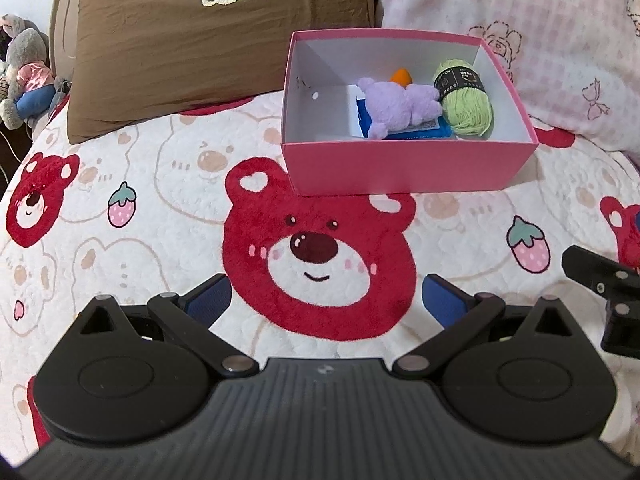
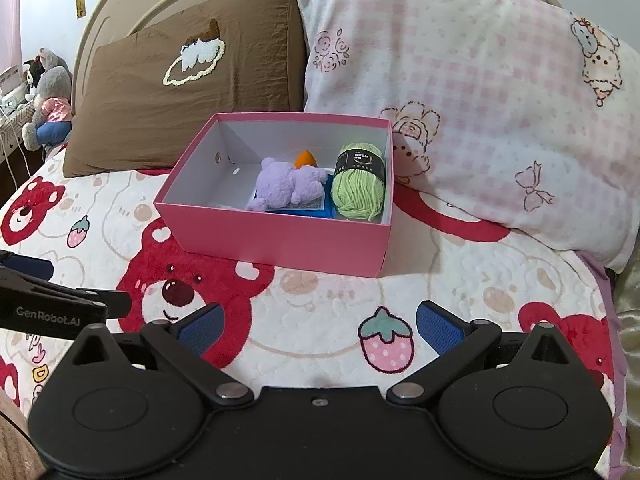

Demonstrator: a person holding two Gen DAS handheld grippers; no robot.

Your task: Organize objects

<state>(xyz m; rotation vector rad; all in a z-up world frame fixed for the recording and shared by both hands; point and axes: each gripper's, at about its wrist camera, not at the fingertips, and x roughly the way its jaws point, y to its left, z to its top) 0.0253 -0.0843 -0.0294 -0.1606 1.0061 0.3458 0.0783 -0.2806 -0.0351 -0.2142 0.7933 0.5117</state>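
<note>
A pink box [image 1: 404, 166] [image 2: 280, 240] stands on the bear-print bedspread, its top uncovered. Inside lie a purple plush toy [image 1: 400, 106] [image 2: 286, 186], a green yarn ball [image 1: 466, 104] [image 2: 358, 184], an orange piece [image 1: 401, 77] [image 2: 305, 159] behind the plush, and a blue packet [image 1: 416, 132] [image 2: 312, 210] underneath. My left gripper [image 1: 326, 300] hovers open over the bedspread, short of the box, holding nothing. My right gripper [image 2: 318, 330] is open too, empty, in front of the box. Each gripper shows at the other view's edge.
A brown pillow [image 1: 200, 48] [image 2: 188, 96] leans behind the box on the left, a pink checked pillow [image 1: 540, 28] [image 2: 480, 112] on the right. Stuffed toys [image 1: 28, 76] [image 2: 48, 96] sit beside the bed at far left. The bedspread [image 1: 160, 200] [image 2: 480, 300] stretches between grippers and box.
</note>
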